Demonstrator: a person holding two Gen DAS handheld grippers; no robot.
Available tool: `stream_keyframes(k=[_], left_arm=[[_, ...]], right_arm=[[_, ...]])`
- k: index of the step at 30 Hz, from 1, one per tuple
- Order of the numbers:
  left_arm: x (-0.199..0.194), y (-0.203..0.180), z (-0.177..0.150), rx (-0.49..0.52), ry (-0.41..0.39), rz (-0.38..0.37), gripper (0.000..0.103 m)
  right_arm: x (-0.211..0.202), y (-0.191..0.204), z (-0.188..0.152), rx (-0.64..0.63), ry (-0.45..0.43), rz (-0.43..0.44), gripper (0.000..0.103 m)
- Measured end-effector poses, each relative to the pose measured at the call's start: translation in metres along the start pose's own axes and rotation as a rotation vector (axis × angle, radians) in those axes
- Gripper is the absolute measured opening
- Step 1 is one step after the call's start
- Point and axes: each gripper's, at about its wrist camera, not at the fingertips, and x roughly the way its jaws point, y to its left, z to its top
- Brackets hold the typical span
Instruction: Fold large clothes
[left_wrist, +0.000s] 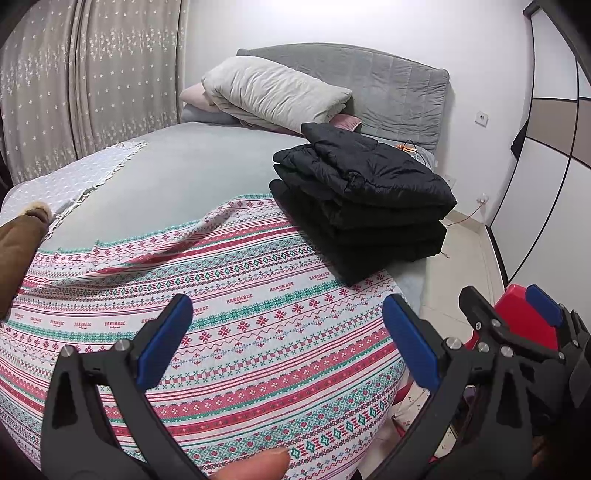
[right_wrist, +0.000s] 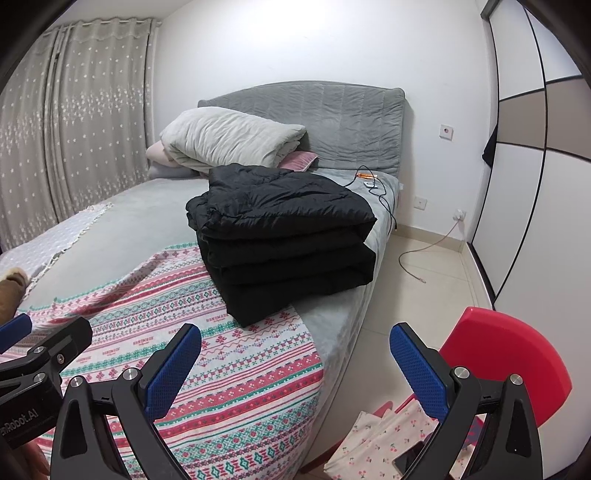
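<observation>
Both grippers hover over the near end of a grey-sheeted bed (right_wrist: 343, 306). Left gripper (left_wrist: 288, 332): jaws spread wide, nothing between them, above a red, green & white patterned knit-print blanket (left_wrist: 236, 325). Right gripper (right_wrist: 295, 358): jaws also spread, empty, at the bed's right edge w/ a red plastic chair (right_wrist: 506, 354) just beside. The stack of folded black puffy clothes (right_wrist: 284, 229) sits mid-bed, its near corner on the blanket. A brown fur-trimmed garment (left_wrist: 22, 240) lies at far left.
</observation>
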Motion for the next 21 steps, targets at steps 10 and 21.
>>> stream_keyframes(k=[10, 21], left_arm=[[-0.0004, 0.0004, -0.0012, -0.002, 0.004, -0.002, 0.102], [-0.0005, 0.001, -0.0015, -0.001, 0.0, -0.001, 0.102]], right_arm=[[0.0003, -0.0004, 0.0001, 0.0, 0.001, 0.0, 0.102], [0.0004, -0.0006, 0.0002, 0.0, 0.001, -0.002, 0.102]])
